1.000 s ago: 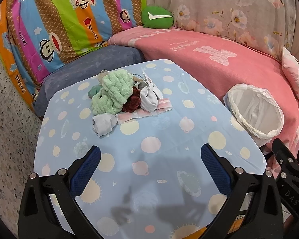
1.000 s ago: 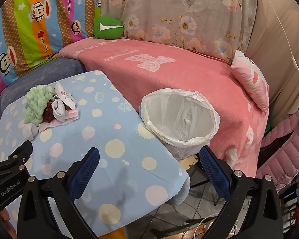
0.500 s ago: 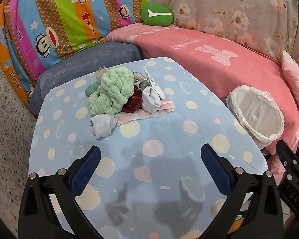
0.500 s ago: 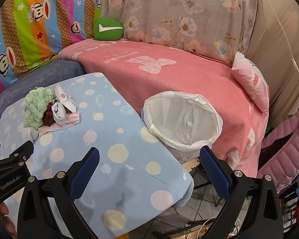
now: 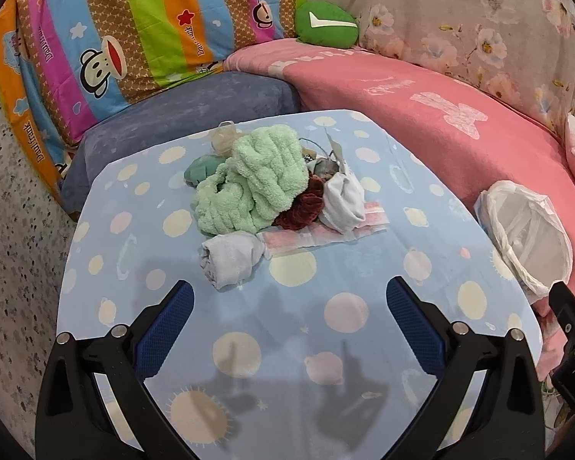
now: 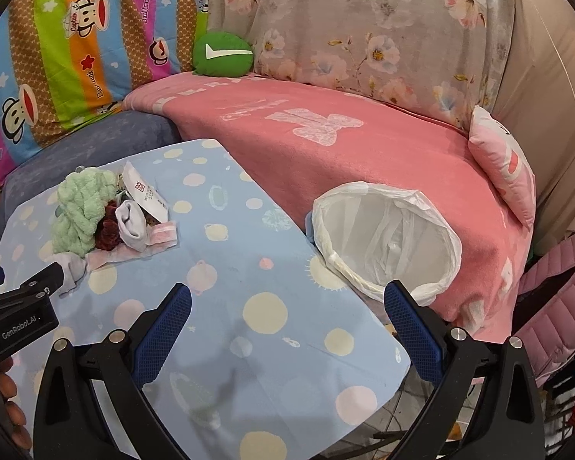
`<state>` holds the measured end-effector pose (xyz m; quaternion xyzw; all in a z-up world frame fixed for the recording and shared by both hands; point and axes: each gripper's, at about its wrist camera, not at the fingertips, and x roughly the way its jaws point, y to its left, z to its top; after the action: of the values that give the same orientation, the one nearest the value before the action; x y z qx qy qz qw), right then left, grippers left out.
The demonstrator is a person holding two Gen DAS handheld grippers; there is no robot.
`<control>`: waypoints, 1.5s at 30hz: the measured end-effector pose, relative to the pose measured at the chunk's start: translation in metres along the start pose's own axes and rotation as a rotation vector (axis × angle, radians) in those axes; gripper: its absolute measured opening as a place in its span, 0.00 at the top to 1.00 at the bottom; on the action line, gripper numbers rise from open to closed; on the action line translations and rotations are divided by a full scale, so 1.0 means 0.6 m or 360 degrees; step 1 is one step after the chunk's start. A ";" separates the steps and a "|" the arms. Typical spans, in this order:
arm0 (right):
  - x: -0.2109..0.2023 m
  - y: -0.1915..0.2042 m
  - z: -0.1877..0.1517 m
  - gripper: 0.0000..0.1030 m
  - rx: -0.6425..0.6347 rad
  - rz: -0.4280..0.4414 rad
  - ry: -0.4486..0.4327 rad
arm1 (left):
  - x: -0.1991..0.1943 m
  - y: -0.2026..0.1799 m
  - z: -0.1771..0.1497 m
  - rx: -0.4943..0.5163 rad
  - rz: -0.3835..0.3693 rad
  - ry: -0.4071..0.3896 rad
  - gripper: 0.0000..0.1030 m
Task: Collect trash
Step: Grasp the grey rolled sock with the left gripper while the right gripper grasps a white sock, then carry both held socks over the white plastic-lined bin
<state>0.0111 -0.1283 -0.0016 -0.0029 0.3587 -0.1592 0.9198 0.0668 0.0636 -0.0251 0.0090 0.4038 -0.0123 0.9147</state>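
A heap of trash [image 5: 272,191] lies on the blue dotted table [image 5: 326,345]: a fluffy green cloth [image 5: 257,180], a dark red scrunchie [image 5: 303,207], a white crumpled piece [image 5: 343,199], a grey wad [image 5: 232,257], a pink-striped wrapper [image 5: 326,235]. The heap also shows in the right wrist view [image 6: 107,222]. A bin with a white liner [image 6: 387,249] stands at the table's right edge, also in the left wrist view [image 5: 525,237]. My left gripper [image 5: 287,326] is open and empty, just short of the grey wad. My right gripper [image 6: 287,329] is open and empty, near the bin.
A pink blanket [image 6: 364,145] covers the sofa behind the table, with a green cushion [image 6: 222,53], a pink pillow [image 6: 506,168] and a striped monkey-print cover [image 5: 115,38]. A pink jacket [image 6: 556,299] hangs at the right. Speckled floor [image 5: 11,230] lies left of the table.
My left gripper has moved forward toward the heap, which looks larger and nearer. My right gripper has shifted slightly; the bin sits a little nearer. Both stay open.
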 end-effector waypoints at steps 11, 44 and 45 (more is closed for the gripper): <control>0.085 0.091 0.004 0.07 -0.0032 0.0107 0.0105 | 0.130 0.105 0.013 -0.0091 -0.0040 0.0143 0.08; 0.257 0.277 0.052 0.88 -0.0058 0.0587 0.0300 | 0.150 0.157 0.044 -0.0240 -0.0252 0.0165 0.77; 0.251 0.275 0.053 0.88 -0.0061 0.0588 0.0290 | 0.142 0.157 0.047 -0.0239 -0.0254 0.0149 0.77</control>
<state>0.1842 -0.0195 -0.0970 0.0597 0.4378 0.0193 0.8969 0.1479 0.1554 -0.0688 -0.0911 0.4452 -0.0543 0.8891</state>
